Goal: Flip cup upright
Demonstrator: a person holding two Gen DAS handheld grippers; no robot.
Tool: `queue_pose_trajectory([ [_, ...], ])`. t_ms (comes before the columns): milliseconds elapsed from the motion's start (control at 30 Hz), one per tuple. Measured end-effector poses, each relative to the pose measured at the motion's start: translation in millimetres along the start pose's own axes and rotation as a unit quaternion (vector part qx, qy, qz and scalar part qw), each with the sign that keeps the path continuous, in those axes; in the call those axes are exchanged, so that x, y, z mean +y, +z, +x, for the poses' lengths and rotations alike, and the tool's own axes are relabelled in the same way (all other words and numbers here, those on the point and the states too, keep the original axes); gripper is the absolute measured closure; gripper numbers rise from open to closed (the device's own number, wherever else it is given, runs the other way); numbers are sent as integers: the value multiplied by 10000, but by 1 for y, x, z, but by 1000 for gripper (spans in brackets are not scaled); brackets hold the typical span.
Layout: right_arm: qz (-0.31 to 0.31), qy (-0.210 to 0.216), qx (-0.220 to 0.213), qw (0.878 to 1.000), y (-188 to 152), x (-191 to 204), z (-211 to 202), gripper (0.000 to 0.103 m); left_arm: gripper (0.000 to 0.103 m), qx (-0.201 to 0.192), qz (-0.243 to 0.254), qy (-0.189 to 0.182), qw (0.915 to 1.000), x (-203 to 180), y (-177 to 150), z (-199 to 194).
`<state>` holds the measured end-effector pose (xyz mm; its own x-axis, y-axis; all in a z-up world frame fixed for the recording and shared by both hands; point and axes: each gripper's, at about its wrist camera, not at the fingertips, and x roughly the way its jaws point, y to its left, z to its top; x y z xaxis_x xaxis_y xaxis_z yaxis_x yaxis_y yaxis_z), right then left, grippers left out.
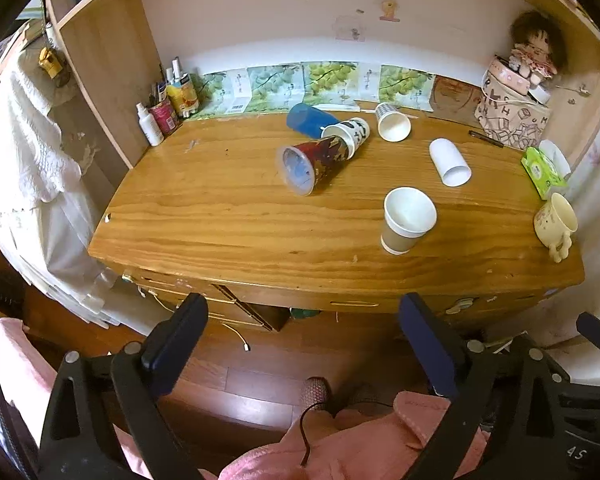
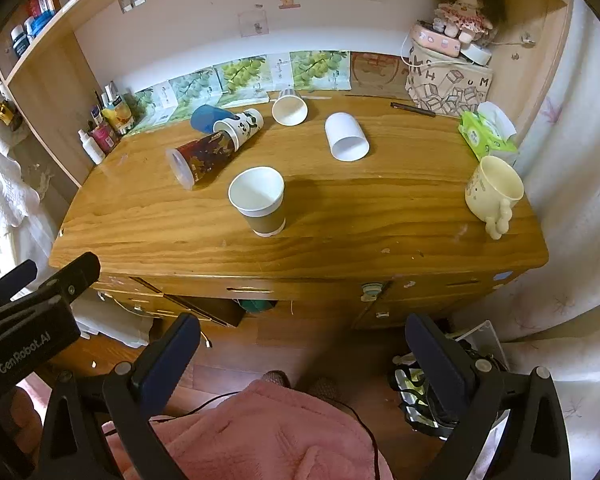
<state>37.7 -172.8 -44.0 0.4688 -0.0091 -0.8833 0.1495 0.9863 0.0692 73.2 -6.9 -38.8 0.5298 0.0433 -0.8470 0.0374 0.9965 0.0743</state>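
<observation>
My left gripper (image 1: 302, 320) and right gripper (image 2: 302, 340) both hang off the near edge of the wooden desk (image 2: 340, 240), jaws spread wide and empty, well short of any cup.

Standing upright: a paper cup with a brown sleeve (image 2: 260, 200) near the middle of the desk, and a cream mug (image 2: 494, 192) at the near right.

Lying on their sides:
- a white cup (image 2: 346, 136), right of centre, mouth towards me;
- a second white cup (image 2: 289, 107) further back, mouth also towards me;
- a cluster at the far left: a red patterned cup (image 2: 200, 156) with its clear lid end pointing near-left, a panda-print cup (image 2: 242, 126) touching it just behind, and a blue cup (image 2: 208, 116) behind that.

By my reckoning the task is at most partly done: two vessels stand and five cups are still to be turned up. Nothing is gripped yet, so the next flip has not begun. The plain white cup lies apart from the others and looks the easiest to reach; the three clustered cups will likely need separating.
</observation>
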Motion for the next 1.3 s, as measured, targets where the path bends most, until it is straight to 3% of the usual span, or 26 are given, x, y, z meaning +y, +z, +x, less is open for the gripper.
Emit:
queue_pose_trajectory([
  [533, 23, -6, -199, 9998, 1, 13, -3, 0, 2, -612, 214, 43, 9979, 0, 0, -19],
  [1300, -78, -96, -561, 9984, 11, 18, -12, 0, 2, -881, 170, -248, 9957, 3, 9, -20],
])
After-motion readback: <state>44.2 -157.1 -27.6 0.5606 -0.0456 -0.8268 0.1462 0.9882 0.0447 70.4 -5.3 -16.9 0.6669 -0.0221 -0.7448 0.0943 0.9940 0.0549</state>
